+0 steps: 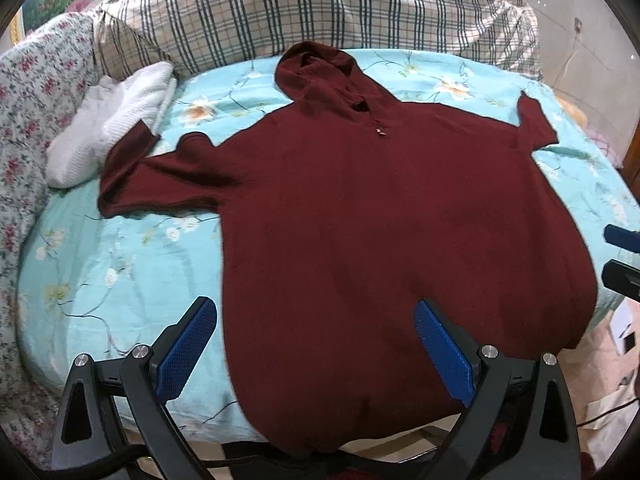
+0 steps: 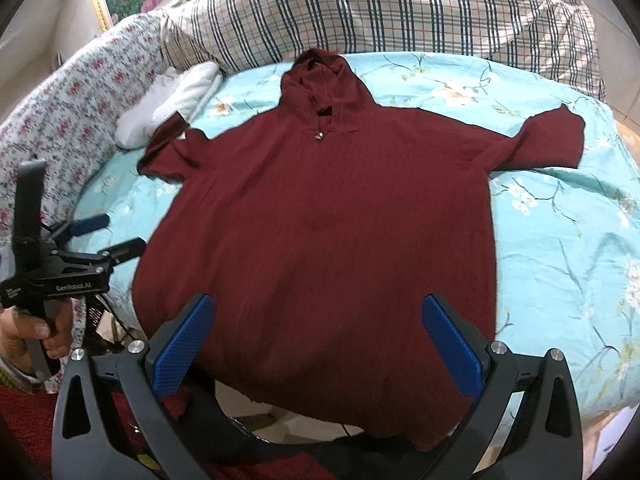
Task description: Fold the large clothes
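A large maroon hooded sweater (image 1: 360,208) (image 2: 320,216) lies flat, front up, on the bed's light blue floral sheet (image 1: 112,264) (image 2: 568,248). Both sleeves are spread out, the hood points to the far side, and the hem hangs over the near edge. My left gripper (image 1: 313,306) is open above the sweater's lower left part and holds nothing; in the right wrist view the left gripper (image 2: 118,234) hovers beside the garment's left edge. My right gripper (image 2: 318,300) is open over the hem and is empty. Only the tips of the right gripper (image 1: 622,256) show at the left wrist view's right border.
A plaid quilt (image 1: 320,4) is heaped along the far side. A pink-flowered quilt (image 1: 36,92) lines the left. A folded white cloth (image 1: 112,120) lies under the left cuff. A person's hand (image 2: 28,332) grips the left tool. Pale floor (image 1: 616,360) shows at right.
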The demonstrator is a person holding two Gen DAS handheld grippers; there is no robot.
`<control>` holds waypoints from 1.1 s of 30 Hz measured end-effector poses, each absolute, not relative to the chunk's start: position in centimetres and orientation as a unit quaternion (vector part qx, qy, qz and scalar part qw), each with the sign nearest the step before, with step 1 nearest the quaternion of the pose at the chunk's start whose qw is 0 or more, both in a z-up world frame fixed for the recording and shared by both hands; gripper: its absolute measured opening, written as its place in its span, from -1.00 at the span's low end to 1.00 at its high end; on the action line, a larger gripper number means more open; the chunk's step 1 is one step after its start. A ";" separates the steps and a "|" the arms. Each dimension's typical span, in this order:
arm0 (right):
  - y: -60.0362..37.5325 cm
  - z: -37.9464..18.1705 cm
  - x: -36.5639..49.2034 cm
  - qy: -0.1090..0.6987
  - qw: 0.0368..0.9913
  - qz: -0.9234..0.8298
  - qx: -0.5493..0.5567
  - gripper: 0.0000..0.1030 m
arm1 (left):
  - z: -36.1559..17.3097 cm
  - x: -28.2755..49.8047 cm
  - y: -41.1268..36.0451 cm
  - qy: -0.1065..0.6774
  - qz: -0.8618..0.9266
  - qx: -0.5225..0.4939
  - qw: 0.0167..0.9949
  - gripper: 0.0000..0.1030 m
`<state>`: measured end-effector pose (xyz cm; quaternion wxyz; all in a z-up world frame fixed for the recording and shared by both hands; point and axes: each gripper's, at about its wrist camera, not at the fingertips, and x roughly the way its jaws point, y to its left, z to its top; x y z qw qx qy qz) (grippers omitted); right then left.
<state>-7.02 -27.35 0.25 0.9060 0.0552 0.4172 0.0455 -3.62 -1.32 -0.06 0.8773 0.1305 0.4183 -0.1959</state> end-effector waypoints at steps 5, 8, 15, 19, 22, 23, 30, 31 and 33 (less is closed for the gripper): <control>-28.9 0.0 -6.7 0.403 0.910 0.048 0.089 1.00 | -0.3 -3.3 -1.8 0.399 -0.189 0.142 0.886 0.93; -29.7 -0.2 -6.5 0.401 0.910 0.043 0.101 1.00 | -0.1 -3.0 -1.8 0.390 -0.200 0.123 0.890 0.93; -32.4 -0.1 -5.6 0.396 0.911 0.020 0.114 1.00 | -0.3 -1.4 -3.1 0.390 -0.202 0.137 0.888 0.93; -35.4 0.4 -4.5 0.389 0.911 -0.009 0.134 0.99 | -0.8 -0.8 -4.1 0.390 -0.208 0.150 0.884 0.93; -38.3 1.1 -3.4 0.376 0.913 -0.030 0.157 0.99 | -1.1 -0.3 -4.4 0.398 -0.213 0.148 0.880 0.93; -39.3 1.3 -2.9 0.375 0.912 -0.037 0.164 0.99 | -1.2 0.0 -4.6 0.400 -0.212 0.149 0.879 0.93; -49.1 3.7 3.5 0.354 0.909 -0.124 0.180 0.60 | -2.3 2.6 -5.1 0.427 -0.207 0.139 0.869 0.93; -51.3 3.9 5.2 0.354 0.906 -0.144 0.185 0.46 | -2.4 3.0 -5.2 0.430 -0.207 0.137 0.868 0.93; -55.0 4.0 8.2 0.355 0.900 -0.183 0.173 0.41 | -2.6 3.5 -5.5 0.434 -0.208 0.136 0.866 0.93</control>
